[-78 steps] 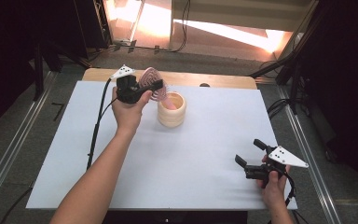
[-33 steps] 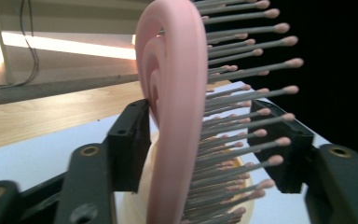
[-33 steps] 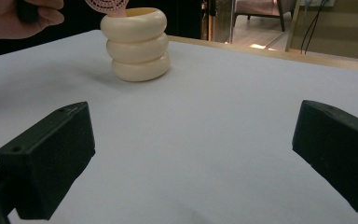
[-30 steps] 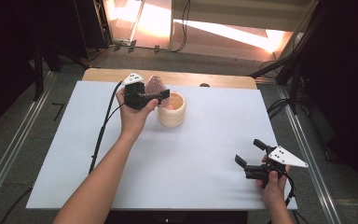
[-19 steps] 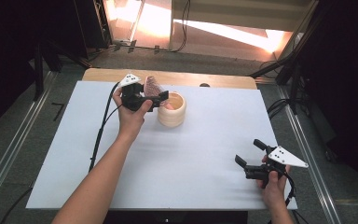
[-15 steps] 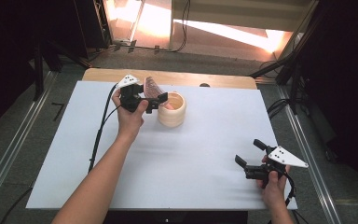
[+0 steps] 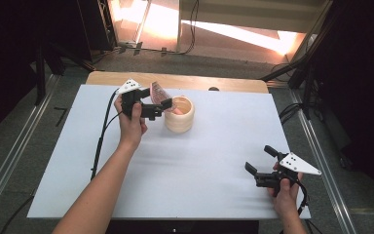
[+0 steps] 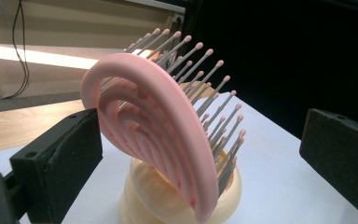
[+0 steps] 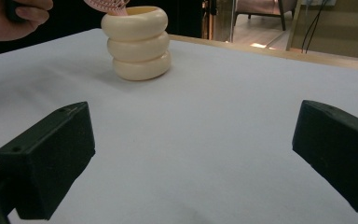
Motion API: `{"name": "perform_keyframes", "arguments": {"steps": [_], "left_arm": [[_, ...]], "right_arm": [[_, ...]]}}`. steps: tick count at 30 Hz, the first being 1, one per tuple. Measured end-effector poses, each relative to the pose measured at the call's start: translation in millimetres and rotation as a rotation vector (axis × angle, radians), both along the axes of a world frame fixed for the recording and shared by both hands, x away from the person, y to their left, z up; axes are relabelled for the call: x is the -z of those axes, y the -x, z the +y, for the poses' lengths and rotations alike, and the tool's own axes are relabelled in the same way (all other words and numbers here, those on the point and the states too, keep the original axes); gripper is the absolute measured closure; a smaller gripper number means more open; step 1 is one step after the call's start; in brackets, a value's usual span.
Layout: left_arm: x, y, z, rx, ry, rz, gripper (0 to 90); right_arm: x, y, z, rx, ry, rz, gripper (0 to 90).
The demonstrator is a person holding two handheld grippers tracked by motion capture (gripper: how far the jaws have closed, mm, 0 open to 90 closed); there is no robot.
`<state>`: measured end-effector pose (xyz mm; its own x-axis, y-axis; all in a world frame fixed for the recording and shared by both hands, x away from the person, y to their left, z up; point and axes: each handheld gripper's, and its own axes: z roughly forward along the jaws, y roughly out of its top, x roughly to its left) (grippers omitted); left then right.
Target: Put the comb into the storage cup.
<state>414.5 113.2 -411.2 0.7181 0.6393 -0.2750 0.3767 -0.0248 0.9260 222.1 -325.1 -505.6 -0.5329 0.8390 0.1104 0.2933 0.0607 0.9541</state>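
While right gripper (image 7: pixel 259 168) rests at table's 5 o'clock near front edge, jaws wide apart and empty; white table (image 7: pixel 214 165) bare between; left gripper (image 7: pixel 157 105) at 11 o'clock, jaws just opened wide, pads off pink brush (image 8: pixel 168 140); brush stands tilted, handle down in cream ringed cup (image 7: pixel 179 115) at 12 o'clock

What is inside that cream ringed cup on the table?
A pink hairbrush stands in the cream cup, head and bristles sticking up out of it, leaning over the rim. Its handle goes down inside, where the cup wall hides it, so the bottom can't be seen.
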Motion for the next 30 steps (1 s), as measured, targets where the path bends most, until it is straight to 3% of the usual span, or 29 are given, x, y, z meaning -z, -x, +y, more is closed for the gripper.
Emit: {"name": "perform_keyframes", "arguments": {"steps": [12, 17, 21, 30], "left_arm": [[-6.6, 12.0, 9.2, 0.033, 0.019, -0.054, 0.0], [-6.2, 17.1, 12.6, 0.041, -0.003, -0.063, 0.0], [-5.2, 23.4, 16.9, 0.048, -0.015, -0.101, 0.0], [-0.4, 32.9, 28.0, 0.038, -0.018, -0.111, 0.0]], "right_arm": [[-0.2, -0.3, 0.2, 0.000, 0.005, -0.004, 0.0], [0.0, -0.3, 0.4, -0.001, 0.004, -0.003, 0.0], [-0.2, -0.2, 1.2, -0.003, 0.004, 0.001, 0.0], [0.0, -0.5, 1.7, -0.002, 0.005, -0.001, 0.0]]}}
